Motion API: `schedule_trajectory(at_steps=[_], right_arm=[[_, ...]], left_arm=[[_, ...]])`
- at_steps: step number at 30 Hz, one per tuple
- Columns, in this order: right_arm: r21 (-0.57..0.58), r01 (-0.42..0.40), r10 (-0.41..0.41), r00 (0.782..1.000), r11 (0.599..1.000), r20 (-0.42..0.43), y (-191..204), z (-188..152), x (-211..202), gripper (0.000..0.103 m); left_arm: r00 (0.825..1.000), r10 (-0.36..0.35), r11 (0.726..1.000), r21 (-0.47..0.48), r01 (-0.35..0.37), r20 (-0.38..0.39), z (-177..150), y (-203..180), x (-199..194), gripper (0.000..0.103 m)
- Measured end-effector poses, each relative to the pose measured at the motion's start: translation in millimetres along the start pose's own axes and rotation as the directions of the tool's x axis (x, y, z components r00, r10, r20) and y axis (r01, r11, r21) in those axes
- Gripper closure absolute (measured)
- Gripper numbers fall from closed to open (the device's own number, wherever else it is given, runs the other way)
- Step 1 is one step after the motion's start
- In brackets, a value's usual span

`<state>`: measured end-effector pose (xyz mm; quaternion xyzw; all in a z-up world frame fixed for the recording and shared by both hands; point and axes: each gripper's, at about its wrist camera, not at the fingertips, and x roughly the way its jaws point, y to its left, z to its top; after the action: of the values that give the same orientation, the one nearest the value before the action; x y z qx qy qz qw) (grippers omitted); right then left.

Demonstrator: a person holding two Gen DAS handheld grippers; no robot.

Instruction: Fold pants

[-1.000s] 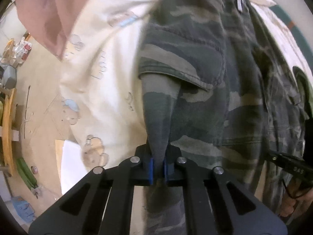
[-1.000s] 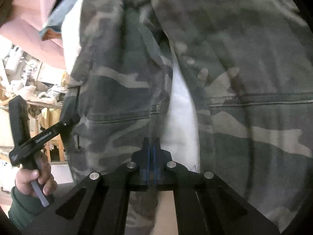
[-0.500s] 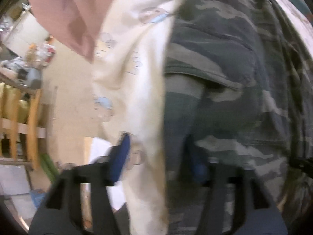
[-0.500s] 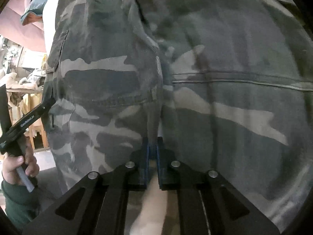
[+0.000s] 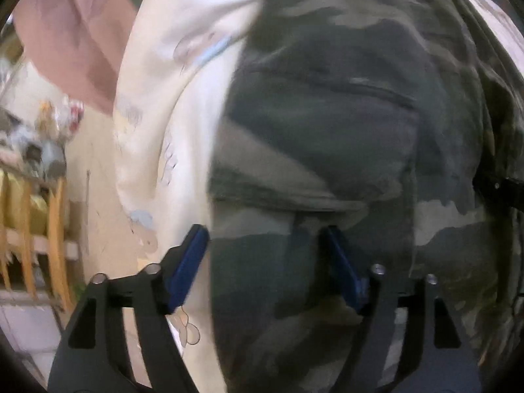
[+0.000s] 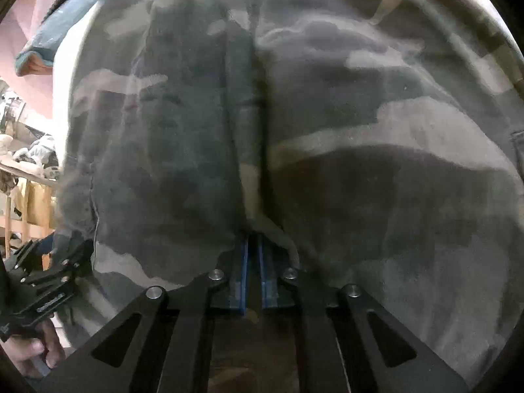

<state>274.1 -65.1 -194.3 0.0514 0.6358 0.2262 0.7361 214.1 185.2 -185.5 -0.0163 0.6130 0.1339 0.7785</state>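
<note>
Pants: camouflage pants (image 5: 344,124) spread over a cream printed sheet (image 5: 157,104), filling most of both wrist views; the picture is blurred, so seams and pockets read only roughly.
Pocket flap: a flap edge (image 5: 281,201) crosses the pants just beyond the left gripper's tips.
Left gripper: the left gripper (image 5: 263,245) has let go; its jaws have just been opening and stand wide apart, one blue pad (image 5: 186,268) over the sheet just beside the pants' edge, the other pad over the camouflage cloth. Cloth lies under the gap, but neither pad presses on it.
Right gripper: the right gripper (image 6: 251,255) is clenched on the pants; its blue pads stand almost together, and a raised ridge of camouflage cloth (image 6: 249,131) runs from between them away up the middle of the pants.
Sheet: it shows along the pants' left edge in both views, with small pale cartoon prints.
Pink cloth: a pink cloth (image 5: 68,32) hangs beyond the sheet, on the side away from the pants.
Wooden furniture: yellow wooden rails (image 5: 36,229) stand off the sheet's far side from the pants, with blurred clutter on top.
Person: a hand (image 6: 29,350) grips the left gripper's handle beside the pants' left edge in the right wrist view.
</note>
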Motion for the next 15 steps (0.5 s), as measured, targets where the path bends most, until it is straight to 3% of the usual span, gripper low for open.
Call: schedule_trajectory(at_steps=[2, 3, 6, 8, 11, 13, 15], right_arm=[[0.011, 0.013, -0.013, 1.0, 1.0, -0.019, 2.0, 4.9, -6.5, 0.101], [0.003, 0.01, -0.009, 1.0, 1.0, -0.015, 6.4, 5.6, -14.4, 0.094], [-0.082, -0.024, 0.031, 0.995, 0.996, 0.094, 23.7, 8.5, -42.7, 0.092], [-0.089, -0.06, 0.073, 0.986, 0.994, 0.152, 30.3, 13.3, -49.4, 0.092], [-0.017, -0.132, 0.133, 0.982, 0.991, 0.133, 38.5, 22.2, -17.3, 0.092], [-0.018, -0.055, 0.056, 0.995, 0.998, 0.082, 50.6, 31.9, 23.9, 0.097], [-0.017, -0.014, 0.016, 0.997, 1.0, 0.08, 54.6, 38.2, 36.0, 0.098]], left_arm=[[1.0, 0.002, 0.999, -0.041, -0.002, -0.008, 1.6, 8.8, -3.3, 0.026], [1.0, -0.004, 0.998, -0.062, 0.004, -0.007, 3.0, 12.1, -5.9, 0.026], [0.999, -0.029, 0.992, -0.119, 0.03, 0.013, 11.5, 23.8, -11.8, 0.027], [0.999, -0.039, 0.995, -0.095, 0.042, 0.033, 14.8, 24.9, -17.8, 0.027], [1.0, 0.022, 0.998, -0.052, -0.022, -0.002, 6.3, 14.7, -14.6, 0.027], [0.999, 0.011, 0.998, -0.069, -0.013, -0.042, -1.1, 9.4, -10.3, 0.027], [0.999, -0.001, 0.996, -0.084, -0.002, -0.039, -1.5, 13.5, -14.7, 0.027]])
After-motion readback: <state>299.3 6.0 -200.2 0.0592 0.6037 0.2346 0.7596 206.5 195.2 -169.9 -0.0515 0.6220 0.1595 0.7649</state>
